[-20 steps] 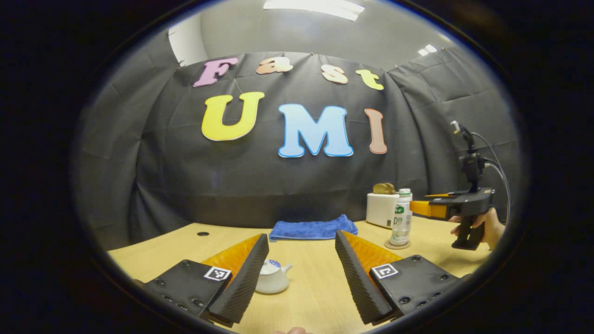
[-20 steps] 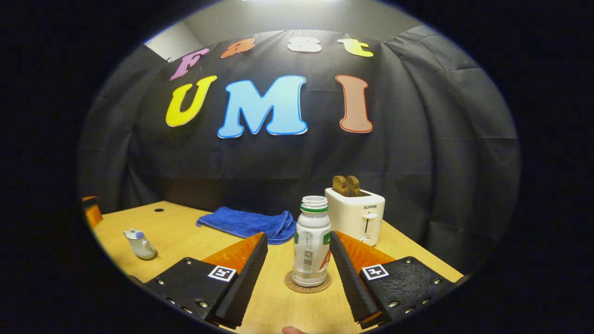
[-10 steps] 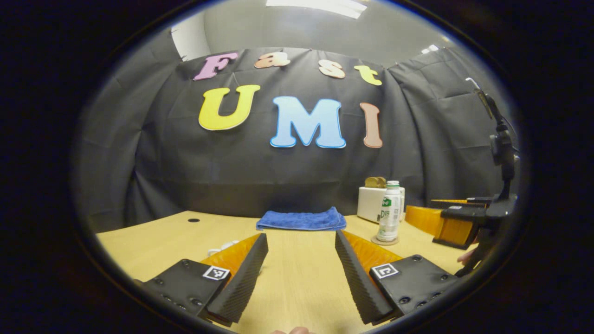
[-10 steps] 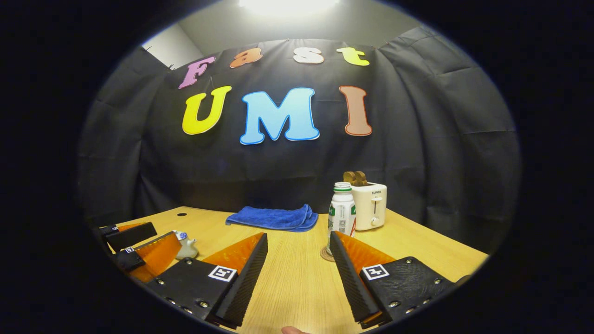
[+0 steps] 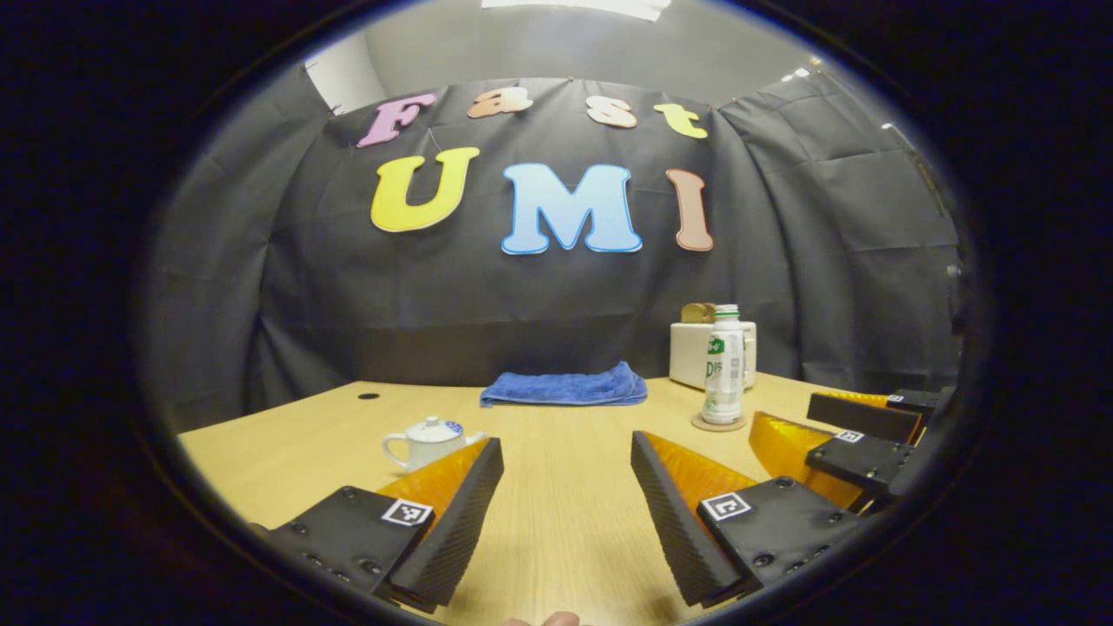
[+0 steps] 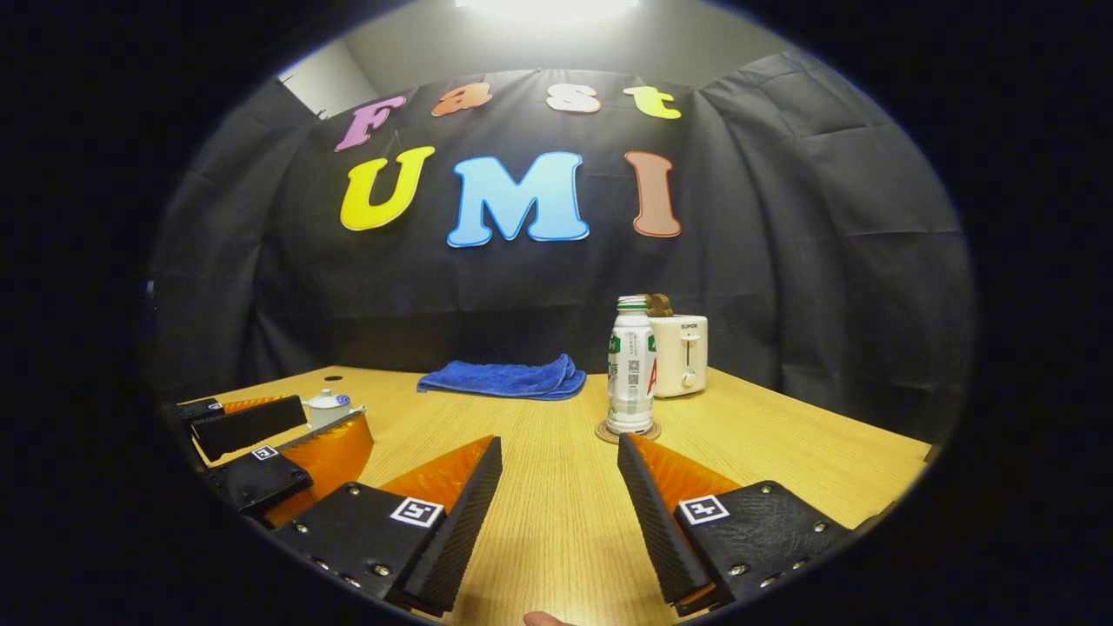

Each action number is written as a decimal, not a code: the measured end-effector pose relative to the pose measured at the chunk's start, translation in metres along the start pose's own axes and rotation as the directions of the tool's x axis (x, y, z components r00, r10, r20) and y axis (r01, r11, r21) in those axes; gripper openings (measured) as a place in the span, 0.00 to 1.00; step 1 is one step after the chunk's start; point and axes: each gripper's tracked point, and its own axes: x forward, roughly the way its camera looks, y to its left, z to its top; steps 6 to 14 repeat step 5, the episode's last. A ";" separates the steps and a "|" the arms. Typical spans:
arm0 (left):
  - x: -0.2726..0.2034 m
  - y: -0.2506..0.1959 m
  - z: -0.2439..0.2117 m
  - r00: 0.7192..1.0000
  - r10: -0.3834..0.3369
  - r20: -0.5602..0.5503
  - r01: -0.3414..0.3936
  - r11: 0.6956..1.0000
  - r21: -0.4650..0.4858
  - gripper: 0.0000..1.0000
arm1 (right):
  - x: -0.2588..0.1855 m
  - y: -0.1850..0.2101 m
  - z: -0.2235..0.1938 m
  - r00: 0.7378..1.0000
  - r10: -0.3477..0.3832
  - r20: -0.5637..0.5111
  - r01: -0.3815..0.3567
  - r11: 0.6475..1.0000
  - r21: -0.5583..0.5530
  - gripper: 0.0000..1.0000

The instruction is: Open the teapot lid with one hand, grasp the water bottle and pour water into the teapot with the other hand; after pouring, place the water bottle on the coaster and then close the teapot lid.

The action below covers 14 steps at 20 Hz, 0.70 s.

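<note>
A white teapot [image 5: 432, 442] with its blue-patterned lid on stands on the table just beyond my left finger. My left gripper [image 5: 566, 442] is open, empty, and low over the near part of the table. The uncapped water bottle [image 6: 631, 369] stands upright on a round coaster [image 6: 628, 431], a little beyond my right gripper [image 6: 559, 441], which is open and empty. In the left gripper view the bottle [image 5: 723, 365] is at the far right, with the right gripper [image 5: 787, 414] near it. In the right gripper view the left gripper [image 6: 304, 428] partly hides the teapot [image 6: 329, 402].
A white toaster [image 6: 680, 355] with bread stands right behind the bottle. A folded blue towel [image 6: 504, 378] lies at the table's back edge, by the wall cloth. The wooden table [image 5: 565, 487] has a small cable hole [image 5: 369, 396] at the back left.
Both grippers have drawn back toward the table's near edge, open and empty. The bottle now sits farther from my right gripper, and the teapot shows again beside my left finger.
</note>
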 end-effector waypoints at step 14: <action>-0.005 0.006 -0.003 0.999 0.048 -0.003 -0.048 0.999 0.006 1.00 | 0.000 0.013 -0.002 0.999 0.032 0.005 -0.031 0.999 -0.024 0.84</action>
